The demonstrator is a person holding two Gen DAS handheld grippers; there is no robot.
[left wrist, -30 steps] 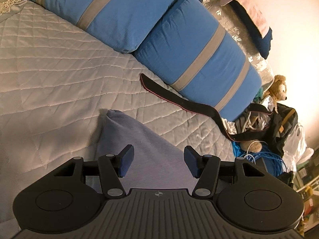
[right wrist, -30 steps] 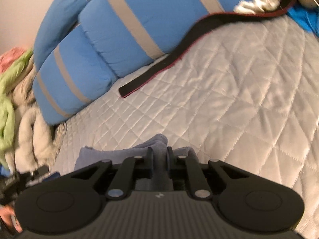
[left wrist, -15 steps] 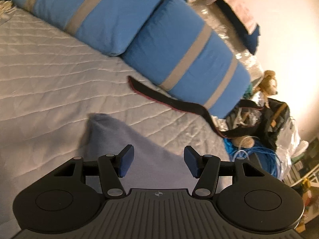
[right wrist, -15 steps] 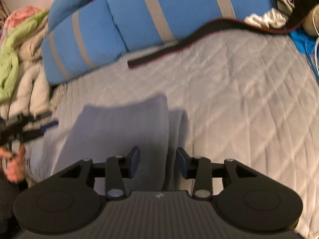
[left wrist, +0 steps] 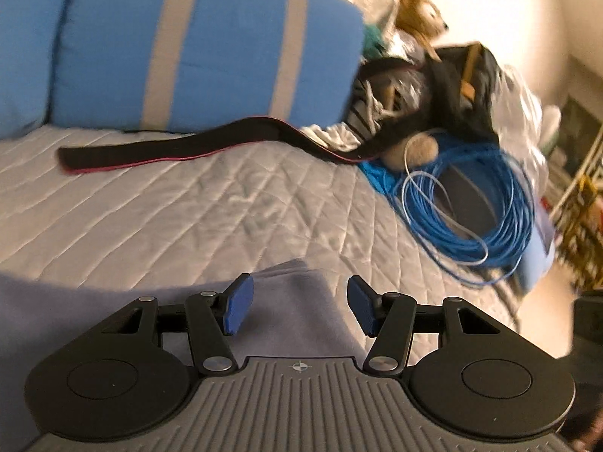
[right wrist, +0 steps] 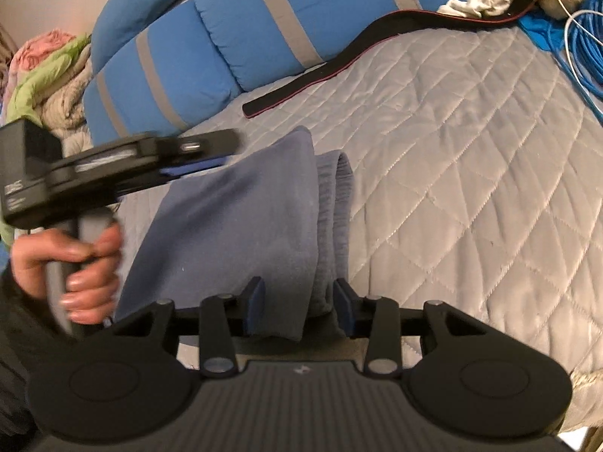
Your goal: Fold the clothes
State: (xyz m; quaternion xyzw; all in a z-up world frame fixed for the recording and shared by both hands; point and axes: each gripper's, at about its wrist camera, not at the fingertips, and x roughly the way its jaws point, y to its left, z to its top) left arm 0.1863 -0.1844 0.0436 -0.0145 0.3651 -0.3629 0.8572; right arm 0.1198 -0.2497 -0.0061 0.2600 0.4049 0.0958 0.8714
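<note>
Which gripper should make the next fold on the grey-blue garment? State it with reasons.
Probably right. The right gripper is open with the garment edge between its pads, ready to pinch. The left gripper is open too, hovering over a corner, blurred.

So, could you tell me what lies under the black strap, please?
The strap lies on the grey quilt; its near end shows bare quilt around it. Its far end runs into the clutter, hidden.

Probably a bedroom: quilted bed (right wrist: 471, 143), blue pillows (left wrist: 211, 49) (plush toy (left wrist: 418, 15) nearby)
</note>
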